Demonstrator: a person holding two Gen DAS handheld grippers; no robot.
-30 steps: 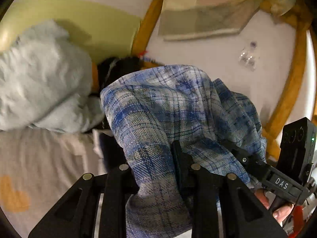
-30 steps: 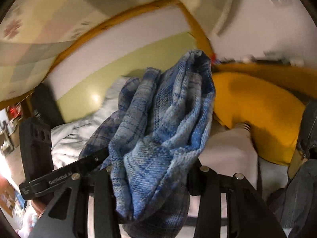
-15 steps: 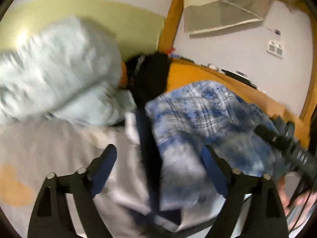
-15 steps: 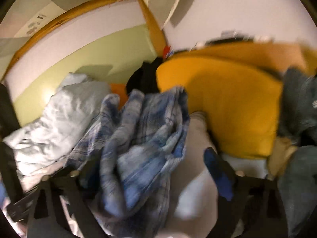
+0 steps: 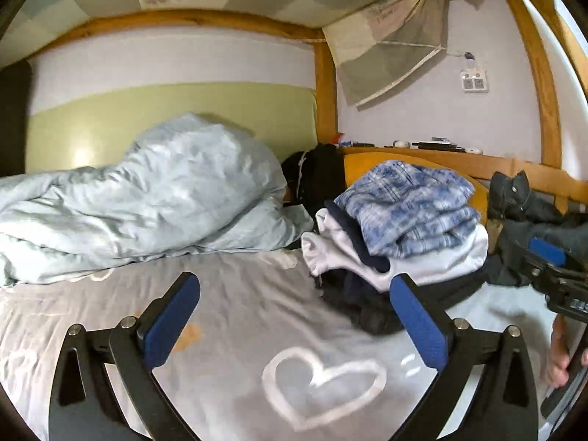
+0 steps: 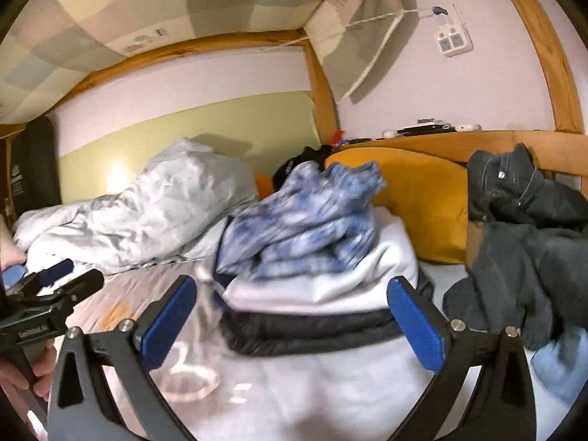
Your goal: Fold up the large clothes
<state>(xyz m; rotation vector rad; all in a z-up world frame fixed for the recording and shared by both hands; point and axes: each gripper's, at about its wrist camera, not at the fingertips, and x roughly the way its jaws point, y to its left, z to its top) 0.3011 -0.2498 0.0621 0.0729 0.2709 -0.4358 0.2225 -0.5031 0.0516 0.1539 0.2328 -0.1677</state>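
We see blue plaid shirt (image 5: 408, 213) resting atop stack of folded clothes (image 6: 323, 283) on bed (image 5: 235, 316), parked clear of folding space. Left hand-held gripper (image 5: 294, 323) and right hand-held gripper (image 6: 294, 316) jaws just opened wide, nothing between them; dark jeans (image 6: 522, 242) likely next.

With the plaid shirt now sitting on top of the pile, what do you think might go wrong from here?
1. The blue plaid shirt lies bunched, not flat, on the white garment; the stack may lean or slide apart.
2. Both claws, left claw and right claw, have just been opening and hold nothing; the right one sits close to the pile and could snag it.
3. The dark jeans lie unfolded nearby and could get tangled in.
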